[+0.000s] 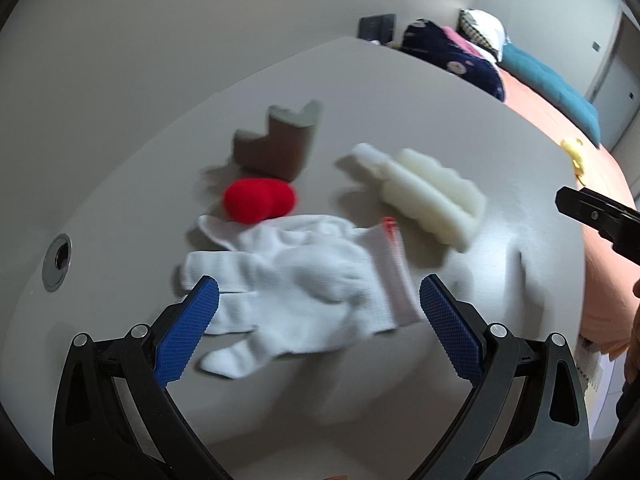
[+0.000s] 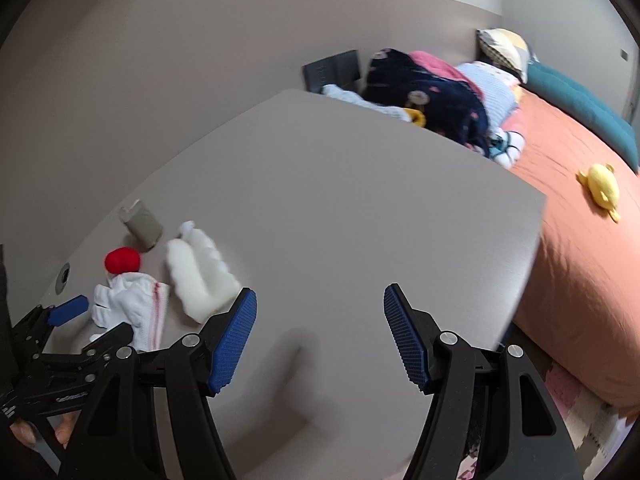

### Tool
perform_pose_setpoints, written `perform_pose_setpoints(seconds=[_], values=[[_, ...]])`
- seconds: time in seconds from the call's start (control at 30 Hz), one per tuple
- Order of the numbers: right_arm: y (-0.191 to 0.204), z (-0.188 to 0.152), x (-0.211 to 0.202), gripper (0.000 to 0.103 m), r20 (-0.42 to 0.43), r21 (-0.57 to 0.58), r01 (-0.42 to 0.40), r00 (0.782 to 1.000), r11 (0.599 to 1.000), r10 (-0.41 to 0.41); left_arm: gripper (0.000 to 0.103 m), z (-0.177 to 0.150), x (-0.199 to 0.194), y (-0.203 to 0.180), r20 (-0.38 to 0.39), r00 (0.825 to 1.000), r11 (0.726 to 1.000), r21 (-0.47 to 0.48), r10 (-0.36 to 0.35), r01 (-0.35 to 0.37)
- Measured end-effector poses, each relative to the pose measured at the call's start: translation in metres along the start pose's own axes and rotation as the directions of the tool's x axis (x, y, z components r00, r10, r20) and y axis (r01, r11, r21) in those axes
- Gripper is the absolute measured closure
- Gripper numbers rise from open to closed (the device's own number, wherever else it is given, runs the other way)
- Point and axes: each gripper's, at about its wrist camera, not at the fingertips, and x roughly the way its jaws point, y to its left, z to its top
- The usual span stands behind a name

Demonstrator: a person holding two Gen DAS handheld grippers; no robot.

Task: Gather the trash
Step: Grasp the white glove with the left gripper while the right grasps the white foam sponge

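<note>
The left gripper (image 1: 319, 302) hangs with its jaws spread wide and nothing between the pads, tilted down over the white glove (image 1: 296, 292) that lies flat on the bench (image 1: 400, 92) near its left edge, close to the round cable hole (image 1: 57, 262); the right gripper (image 2: 320, 334) is likewise wide open and empty, over bare bench nearer the right edge, beside the bed (image 2: 580, 280). The trash sits in one loose cluster — the glove nearest, a red ball (image 1: 258, 200) touching its far side, a grey stepped foam block (image 1: 276, 144) just behind the ball, and a white ridged foam piece (image 1: 432, 196) to the right of the glove. All of it looks light and soft; the glove is limp knit and will likely drape and slide on the smooth top, so a pinch across the bunched palm or the cuff with the red stitching seems safest; the foam should compress under the pads and wants a hold across its narrow width; the ball may roll away if nudged off-centre — best taken squarely across its middle.
</note>
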Motion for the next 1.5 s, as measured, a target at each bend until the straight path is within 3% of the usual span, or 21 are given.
perform_pose_setpoints(seconds=[0.43, 0.53, 0.63, 0.8, 0.93, 1.07, 1.23, 1.5], values=[[0.066, 0.015, 0.048, 0.034, -0.074, -0.122, -0.062, 0.996, 0.991, 0.053, 0.007, -0.005, 0.018, 0.025, -0.043, 0.999, 1.0, -0.019, 0.023, -0.024], [0.072, 0.016, 0.056, 0.034, -0.092, -0.125, -0.076, 0.994, 0.989, 0.064, 0.022, -0.003, 0.026, 0.022, -0.061, 0.998, 1.0, -0.003, 0.019, -0.02], [0.08, 0.015, 0.063, 0.034, -0.105, -0.145, -0.087, 0.992, 0.986, 0.072, 0.029, -0.005, 0.025, 0.022, -0.056, 0.998, 1.0, 0.012, 0.024, -0.023], [0.084, 0.013, 0.071, 0.034, -0.141, -0.136, -0.119, 0.985, 0.984, 0.1, 0.054, -0.006, 0.022, 0.02, -0.046, 0.999, 0.999, 0.041, -0.005, 0.007], [0.085, 0.013, 0.074, 0.056, -0.156, -0.138, -0.126, 0.982, 0.982, 0.104, 0.069, -0.006, 0.021, 0.019, -0.042, 0.999, 0.998, 0.059, -0.027, 0.029], [0.082, 0.013, 0.073, 0.067, -0.166, -0.116, -0.151, 0.977, 0.982, 0.131, 0.088, -0.007, 0.02, 0.022, -0.045, 0.998, 0.998, 0.045, -0.049, 0.051], [0.08, 0.011, 0.062, 0.093, -0.138, -0.121, -0.139, 0.983, 0.983, 0.122, 0.095, -0.005, 0.015, 0.025, -0.04, 0.996, 0.997, 0.012, -0.081, 0.081], [0.071, 0.008, 0.035, 0.094, -0.084, -0.131, -0.119, 0.991, 0.984, 0.109, 0.096, -0.005, -0.016, 0.013, 0.017, 0.995, 0.994, 0.03, -0.103, 0.103]])
